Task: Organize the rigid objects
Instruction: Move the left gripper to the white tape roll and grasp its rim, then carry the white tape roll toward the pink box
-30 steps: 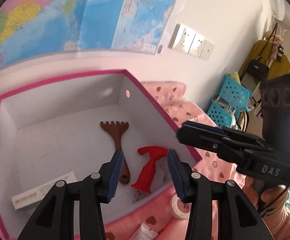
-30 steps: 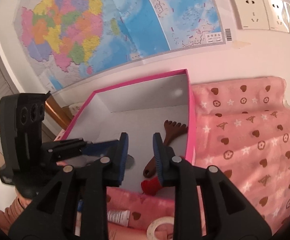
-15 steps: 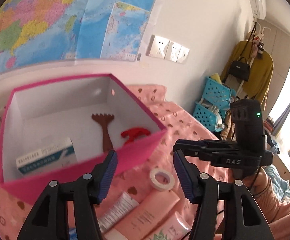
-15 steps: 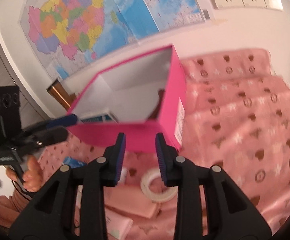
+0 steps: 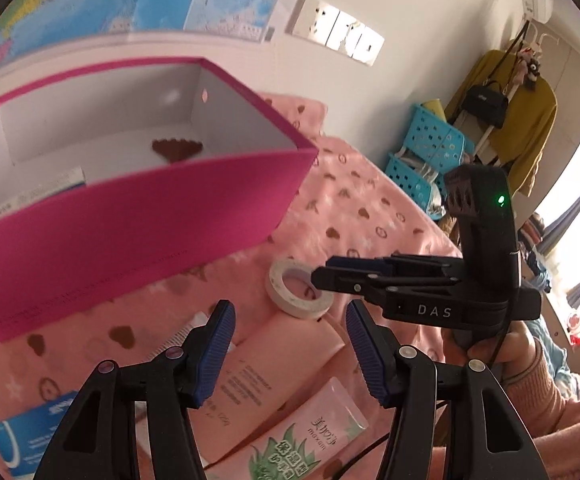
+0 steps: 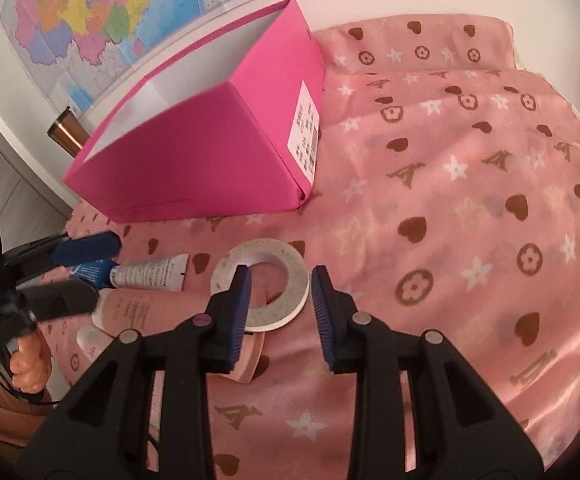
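A white tape roll (image 6: 261,283) lies flat on the pink cloth in front of the pink box (image 6: 194,156). My right gripper (image 6: 280,300) is open and hovers right over the roll, its jaws astride the near half. In the left wrist view the roll (image 5: 299,289) lies beside the right gripper's tips (image 5: 322,276). My left gripper (image 5: 288,344) is open and empty above a pink tube (image 5: 266,372). The box (image 5: 130,224) holds a brown toy rake (image 5: 177,149) and a white carton (image 5: 30,196).
Tubes lie left of the roll: a white one (image 6: 150,274), a pink one (image 6: 150,308) and an aloe-print one (image 5: 302,440). A blue-white carton (image 5: 30,440) lies at the near left. Blue baskets (image 5: 422,156) and a coat rack stand at the right.
Both grippers pulled back from above the box and came down to the cloth in front of it. The right gripper opened wider and now straddles the tape roll.
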Demonstrator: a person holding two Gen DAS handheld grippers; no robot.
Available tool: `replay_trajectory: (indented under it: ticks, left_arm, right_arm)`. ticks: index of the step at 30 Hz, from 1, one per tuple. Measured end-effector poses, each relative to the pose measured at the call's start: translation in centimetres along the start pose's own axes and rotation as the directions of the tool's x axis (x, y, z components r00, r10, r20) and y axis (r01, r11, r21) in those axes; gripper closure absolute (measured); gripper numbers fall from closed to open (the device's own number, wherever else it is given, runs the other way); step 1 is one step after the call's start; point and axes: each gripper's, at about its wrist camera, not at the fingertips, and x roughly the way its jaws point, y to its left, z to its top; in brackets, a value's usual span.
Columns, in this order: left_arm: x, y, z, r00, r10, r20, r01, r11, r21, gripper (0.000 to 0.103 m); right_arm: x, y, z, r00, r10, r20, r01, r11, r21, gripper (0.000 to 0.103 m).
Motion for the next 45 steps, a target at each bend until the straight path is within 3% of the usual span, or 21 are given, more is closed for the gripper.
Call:
replay_trajectory:
  ticks: [6, 14, 21, 25, 34, 45]
  left_arm:
    - [1.8, 0.0, -0.5, 0.999, -0.016, -0.042, 0.015, 1.000, -0.025, 0.047]
    - [3.5, -0.1, -0.4, 0.995, -0.034, -0.095, 0.030, 0.998, -0.052, 0.063]
    - [4.4, -0.3, 0.0, 0.991, -0.061, -0.116, 0.053, 0.996, -0.071, 0.064]
    - [4.8, -0.3, 0.3, 0.990, -0.063, -0.123, 0.054, 0.996, -0.076, 0.064]
    - [4.8, -0.3, 0.4, 0.989, -0.086, -0.123, 0.075, 0.993, -0.090, 0.064]
    - [2.4, -0.8, 0.8, 0.993, -0.089, -0.071, 0.085, 0.994, -0.063, 0.064]
  right_arm:
    - [0.9, 0.4, 0.3, 1.000, -0.027, -0.011, 0.026, 0.999, -0.027, 0.070]
    - [2.0, 0.7, 0.3, 0.998, -0.057, -0.023, 0.056, 0.997, -0.055, 0.070]
    - [2.2, 1.2, 0.2, 0.995, -0.096, -0.021, 0.093, 0.990, -0.101, 0.075]
    - [2.1, 1.2, 0.1, 0.994, -0.107, -0.020, 0.105, 0.989, -0.105, 0.086]
    - [0.7, 1.9, 0.1, 0.994, -0.102, 0.026, 0.105, 0.987, -0.122, 0.087]
    - [-1.3, 3.1, 0.6, 0.993, -0.090, 0.082, 0.101, 0.985, -0.142, 0.087]
